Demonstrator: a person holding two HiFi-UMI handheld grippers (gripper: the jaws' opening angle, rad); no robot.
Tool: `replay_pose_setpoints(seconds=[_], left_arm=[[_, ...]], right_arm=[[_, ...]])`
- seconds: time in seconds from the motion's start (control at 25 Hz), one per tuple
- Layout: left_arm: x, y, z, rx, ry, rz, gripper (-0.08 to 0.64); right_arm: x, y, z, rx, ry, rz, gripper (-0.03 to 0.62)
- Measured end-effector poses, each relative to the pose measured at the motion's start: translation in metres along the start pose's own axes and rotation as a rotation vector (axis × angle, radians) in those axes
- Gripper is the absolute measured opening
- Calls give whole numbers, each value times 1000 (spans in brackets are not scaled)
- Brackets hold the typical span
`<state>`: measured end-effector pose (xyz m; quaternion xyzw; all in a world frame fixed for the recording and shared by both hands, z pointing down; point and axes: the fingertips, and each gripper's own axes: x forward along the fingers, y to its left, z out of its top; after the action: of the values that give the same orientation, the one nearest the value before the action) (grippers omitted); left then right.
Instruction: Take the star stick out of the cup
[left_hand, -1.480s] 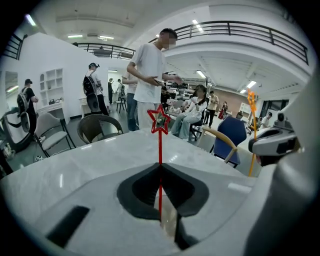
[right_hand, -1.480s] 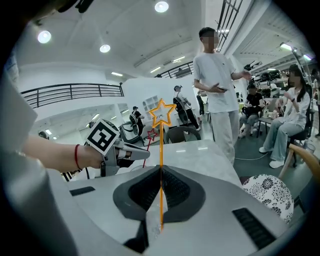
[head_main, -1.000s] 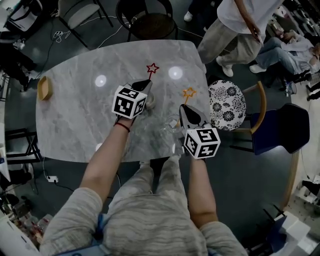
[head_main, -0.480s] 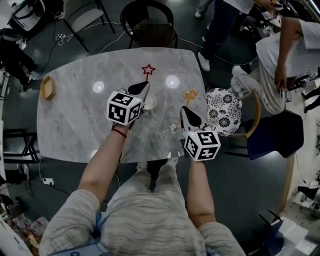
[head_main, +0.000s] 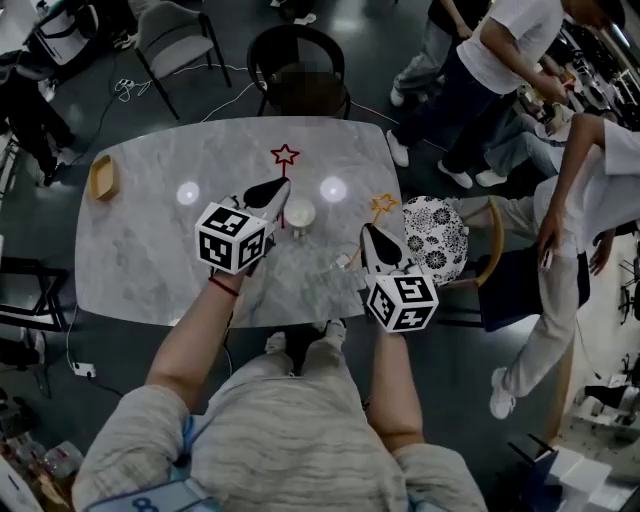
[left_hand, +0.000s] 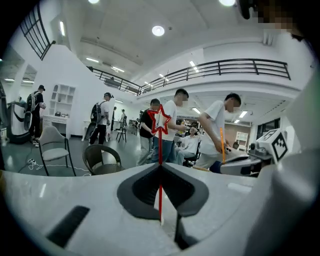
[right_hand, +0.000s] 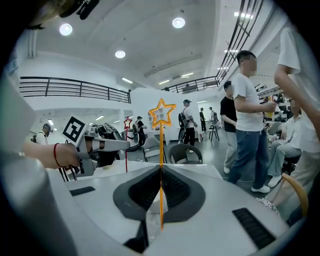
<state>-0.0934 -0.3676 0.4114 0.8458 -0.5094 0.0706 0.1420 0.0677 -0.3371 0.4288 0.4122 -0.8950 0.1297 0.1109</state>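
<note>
My left gripper (left_hand: 160, 168) is clenched on the red stick (left_hand: 160, 150), jaws pinched flat against its shaft. The stick stands upright, its star above the jaw tips. From the head view the left gripper (head_main: 284, 186) hangs over the table's (head_main: 140, 250) middle, with the red stick (head_main: 285, 156) pointing away from me. The cup (head_main: 300, 213) stands just right of it. The stick's lower end drops beside the cup, and I cannot tell if it is inside or clear of the rim.

My right gripper (right_hand: 161, 168) grasps the orange stick (right_hand: 161, 114) the same way, jaws closed on the shaft and star up. Below the jaws there may be a clear glass, though the view is too blurred to be sure. In the head view the right gripper (head_main: 367, 229) is near the table's right edge with the orange stick (head_main: 382, 204) tilted outward.

The table is grey marble with rounded corners and two lamp glints. A small wooden bowl (head_main: 102, 177) sits at its far left. A dark chair (head_main: 300, 70) stands at the far side and a patterned chair (head_main: 435, 225) on the right. The floor is dark, and people (head_main: 480, 70) stand to the right in a large hall with a railed balcony.
</note>
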Motion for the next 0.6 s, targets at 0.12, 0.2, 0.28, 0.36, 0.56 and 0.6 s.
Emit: replay_pose_setpoints(seconds=[0.12,0.2,0.28,0.36,0.56,0.6], left_arm=[[-26,-12,9,-3,-36,-11,15],[-39,-14,11,2,-46,-16,15],[-51,-15,12,11,-50,-20,15],[-68,-16,13,12,-58,-22,15],[-124,-21,10,-12,-83,-24,15],[-132,-20,9,-18,-88,-23,15]], right_arm=[[-15,14,11,-16,-23,2,12],[-20,21,15,-23,-39,3,12],[-24,28,18,-30,-52,3,12],[-31,39,21,-38,-61,3,12],[-59,79,31,-65,-86,-3,12],[-62,85,33,-71,-91,-3,12]])
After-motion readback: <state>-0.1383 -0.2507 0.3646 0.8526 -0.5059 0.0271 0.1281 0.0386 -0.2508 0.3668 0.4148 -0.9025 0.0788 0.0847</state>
